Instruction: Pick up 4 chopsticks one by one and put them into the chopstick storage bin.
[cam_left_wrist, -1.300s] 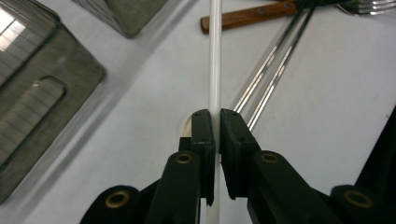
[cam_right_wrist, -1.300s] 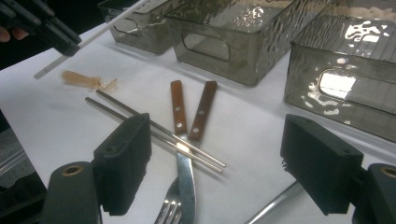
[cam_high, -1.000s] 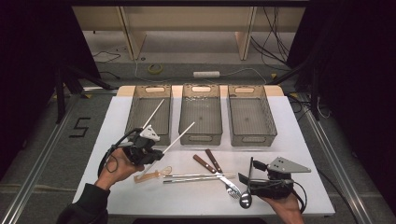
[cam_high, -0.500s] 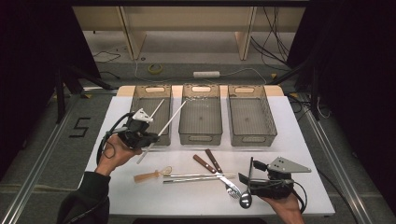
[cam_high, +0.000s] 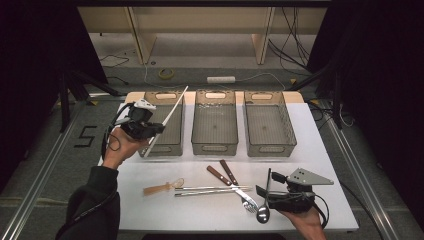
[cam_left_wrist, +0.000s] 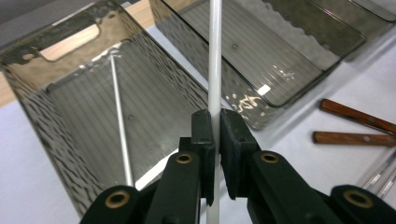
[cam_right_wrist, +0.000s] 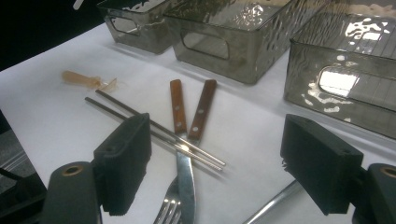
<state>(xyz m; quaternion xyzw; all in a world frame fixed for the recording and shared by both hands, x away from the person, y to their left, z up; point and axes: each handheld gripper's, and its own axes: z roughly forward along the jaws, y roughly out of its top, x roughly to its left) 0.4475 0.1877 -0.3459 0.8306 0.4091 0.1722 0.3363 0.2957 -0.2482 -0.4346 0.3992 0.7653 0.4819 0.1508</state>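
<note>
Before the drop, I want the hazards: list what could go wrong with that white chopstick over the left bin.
1. The left gripper pinches the white chopstick low on its length, so the long free end could swing and catch the left bin wall.
2. Released at this tilt, it may land across the rim rather than beside the chopstick already inside.

High view looks down, tool views close, sharing bins (cam_high: 215, 125) and cutlery (cam_right_wrist: 182, 121)

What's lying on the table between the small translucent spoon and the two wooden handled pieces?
In the high view, the two metal chopsticks lie there, running from beside the translucent spoon toward the wooden-handled cutlery.
</note>
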